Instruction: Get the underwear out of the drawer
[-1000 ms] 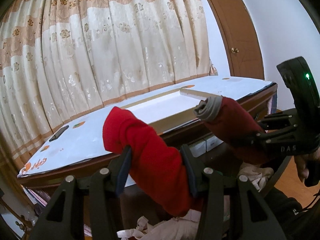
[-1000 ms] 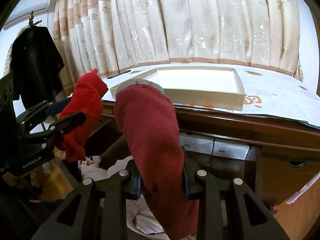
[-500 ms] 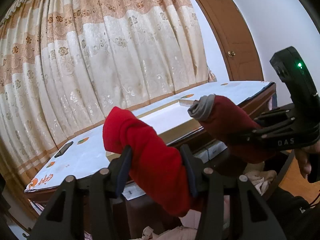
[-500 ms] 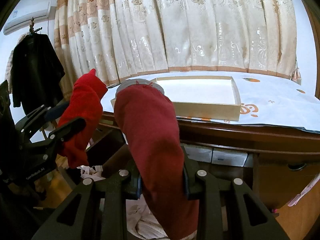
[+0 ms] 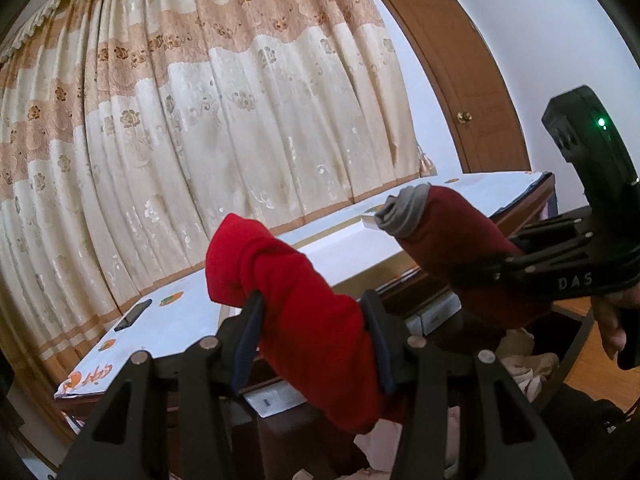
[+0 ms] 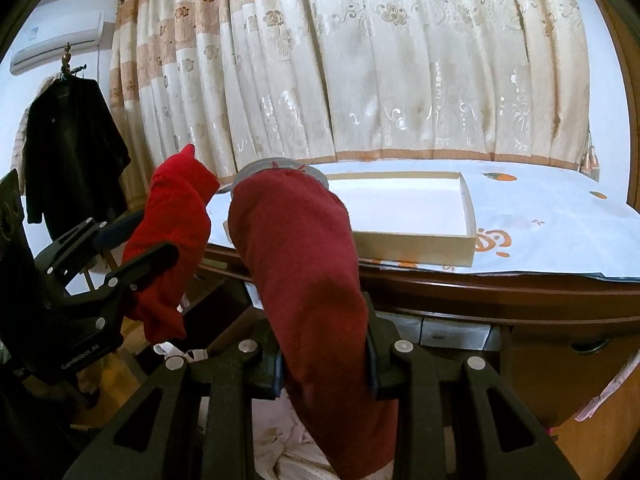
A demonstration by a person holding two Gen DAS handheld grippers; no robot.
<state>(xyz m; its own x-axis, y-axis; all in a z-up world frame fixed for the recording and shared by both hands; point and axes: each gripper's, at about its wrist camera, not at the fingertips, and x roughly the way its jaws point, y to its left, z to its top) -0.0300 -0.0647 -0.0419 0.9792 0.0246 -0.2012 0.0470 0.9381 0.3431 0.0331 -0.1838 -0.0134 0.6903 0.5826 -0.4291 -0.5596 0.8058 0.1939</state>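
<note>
Left claw (image 5: pixel 316 332) grips red roll (image 5: pixel 296 312) | papered desk (image 6: pixel 540 240) | curtain (image 6: pixel 380 60)

Curtain (image 6: pixel 400 60) fills the top, shallow tray (image 6: pixel 420 216) centre on the table (image 6: pixel 560 220), black coat (image 6: pixel 68 148) far left, door (image 5: pixel 460 80) upper right.

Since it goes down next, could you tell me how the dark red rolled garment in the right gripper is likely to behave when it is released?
The dark red garment looks soft: it dents where the right gripper clamps it. It probably weighs little, since the free end juts past the jaws with little sag. The gray waistband at its tip suggests a roll that may loosen once released.
</note>
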